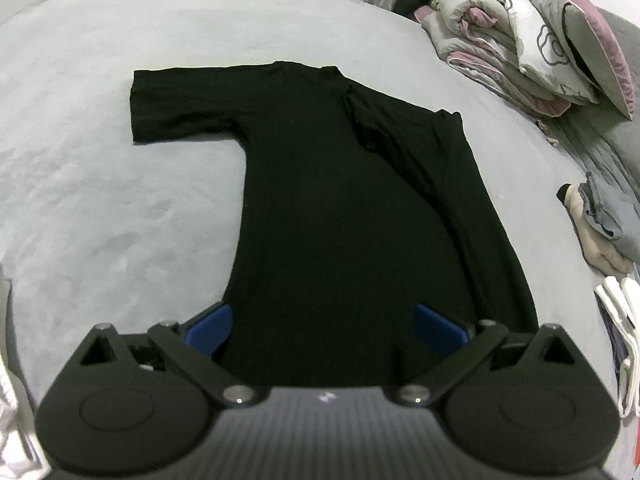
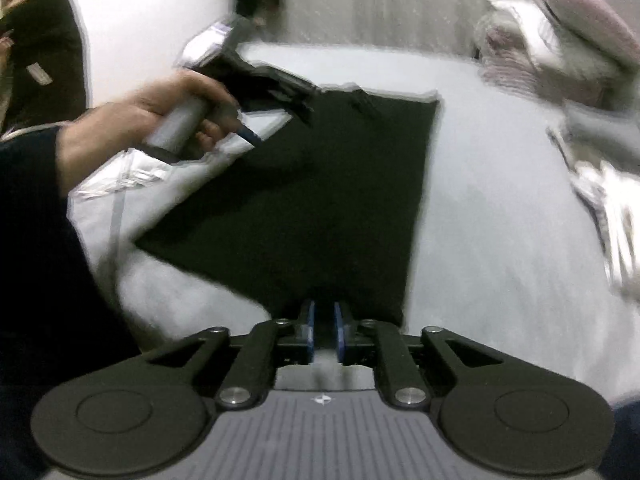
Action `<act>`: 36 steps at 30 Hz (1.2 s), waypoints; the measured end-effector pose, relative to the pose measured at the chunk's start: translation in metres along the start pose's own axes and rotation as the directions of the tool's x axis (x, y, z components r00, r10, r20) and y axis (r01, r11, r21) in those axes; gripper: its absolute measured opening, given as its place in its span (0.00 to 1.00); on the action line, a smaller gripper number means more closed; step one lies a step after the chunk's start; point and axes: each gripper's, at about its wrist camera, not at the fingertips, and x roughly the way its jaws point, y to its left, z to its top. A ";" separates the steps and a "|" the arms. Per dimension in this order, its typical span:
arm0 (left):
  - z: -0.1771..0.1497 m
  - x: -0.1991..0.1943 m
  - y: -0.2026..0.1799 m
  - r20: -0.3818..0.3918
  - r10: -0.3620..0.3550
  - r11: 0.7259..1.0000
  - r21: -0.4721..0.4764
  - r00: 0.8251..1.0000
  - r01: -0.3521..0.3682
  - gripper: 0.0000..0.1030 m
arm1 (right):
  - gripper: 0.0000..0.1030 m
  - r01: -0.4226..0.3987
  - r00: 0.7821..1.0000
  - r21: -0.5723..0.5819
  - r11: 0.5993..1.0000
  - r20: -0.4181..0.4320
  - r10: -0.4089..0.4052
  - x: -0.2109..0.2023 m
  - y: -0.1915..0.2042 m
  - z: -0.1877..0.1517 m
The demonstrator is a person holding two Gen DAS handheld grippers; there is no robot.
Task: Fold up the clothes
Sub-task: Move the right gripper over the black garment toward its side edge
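Spreading my left gripper [image 1: 324, 326] wide over the hem, nothing held; my right gripper [image 2: 324, 330] looks nearly closed, grip uncertain. Black shirt [image 1: 320, 200] lies on the bed [image 1: 100, 200], one side folded in: soft, limp, light; pinch at edges.

both black two-finger grippers [image 1: 323, 322] [image 2: 324, 330] have blue flat finger pads [image 1: 210, 328], silver pivot screws, ribbed grey bodies; the person's left hand [image 2: 160, 120] wears a dark sleeve [image 2: 28, 168].

Left wrist camera hovers low over the shirt [image 1: 340, 200] hem, looking up the bed [image 1: 100, 200]; right wrist camera, blurred, looks from the near edge; both share shirt and bedding pile [image 1: 520, 48]
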 end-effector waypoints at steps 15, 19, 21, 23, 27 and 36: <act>0.007 -0.013 0.013 0.023 -0.021 0.999 -0.049 1.000 0.022 0.99 | 0.04 -0.111 0.991 0.005 0.994 0.078 0.110 0.016 0.024 -0.005; 0.008 -0.014 0.017 0.026 -0.018 0.998 -0.067 1.000 0.020 0.99 | 0.04 -0.035 0.999 -0.019 0.999 0.032 0.035 0.029 0.025 -0.009; 0.008 -0.015 0.019 0.027 -0.017 0.997 -0.076 0.999 0.019 0.99 | 0.04 -0.058 0.998 0.007 0.998 -0.007 0.058 0.034 0.019 -0.015; 0.009 -0.016 0.020 0.031 -0.019 0.997 -0.081 0.999 0.021 0.99 | 0.04 -0.084 0.996 0.040 0.996 -0.008 0.085 0.035 0.018 -0.019; 0.009 -0.017 0.022 0.032 -0.018 0.996 -0.086 0.999 0.021 0.99 | 0.04 -0.130 0.992 0.084 0.988 0.008 0.130 0.037 0.022 -0.022; 0.007 -0.020 0.025 0.034 -0.015 0.995 -0.096 0.999 0.018 0.99 | 0.04 -0.179 0.980 0.155 0.972 0.119 0.161 0.023 0.022 -0.027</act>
